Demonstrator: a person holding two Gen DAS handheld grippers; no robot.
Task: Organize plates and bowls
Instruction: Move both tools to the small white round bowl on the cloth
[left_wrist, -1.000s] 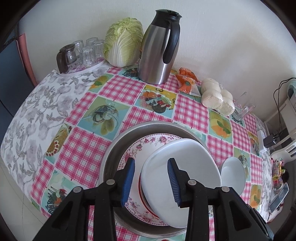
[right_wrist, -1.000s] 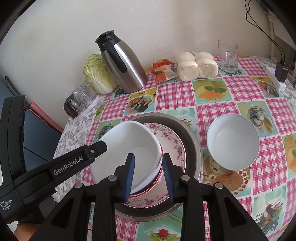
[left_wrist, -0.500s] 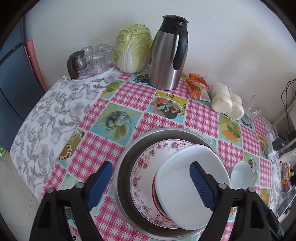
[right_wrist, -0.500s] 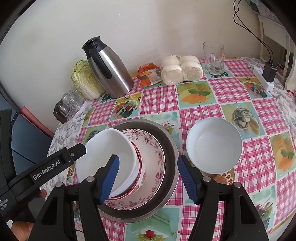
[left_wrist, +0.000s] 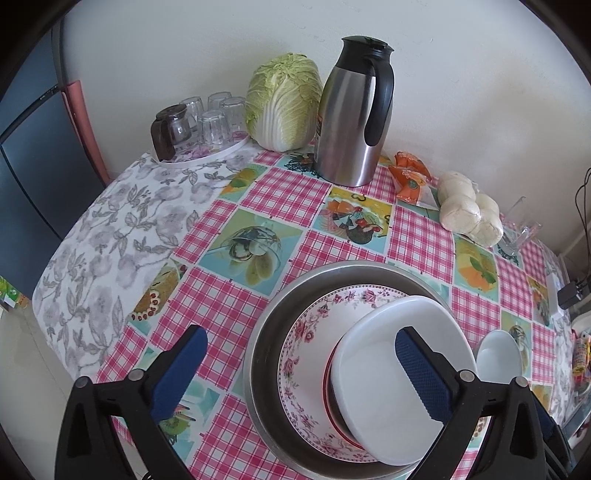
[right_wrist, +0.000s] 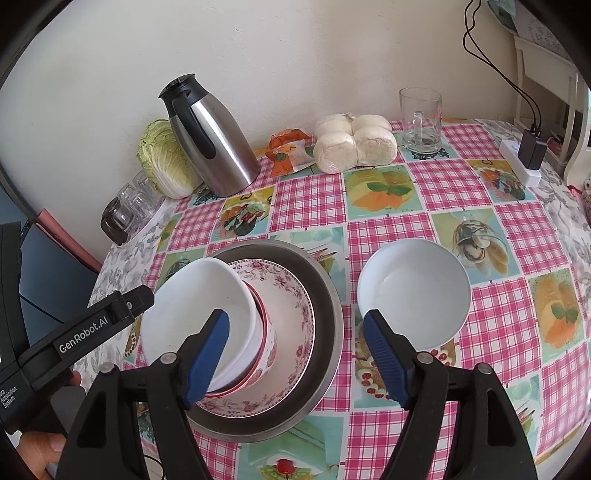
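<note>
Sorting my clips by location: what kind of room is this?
Probably a home kitchen or dining corner: a patterned tablecloth, a steel thermos jug, a cabbage and stacked dishes in a metal basin.

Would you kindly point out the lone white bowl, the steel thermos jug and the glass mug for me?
Lone white bowl (right_wrist: 413, 291): right wrist view, on its inner floor.
Steel thermos jug (right_wrist: 218, 147): right wrist view, on its brushed metal body.
Glass mug (right_wrist: 421, 118): right wrist view, on its clear side wall.
</note>
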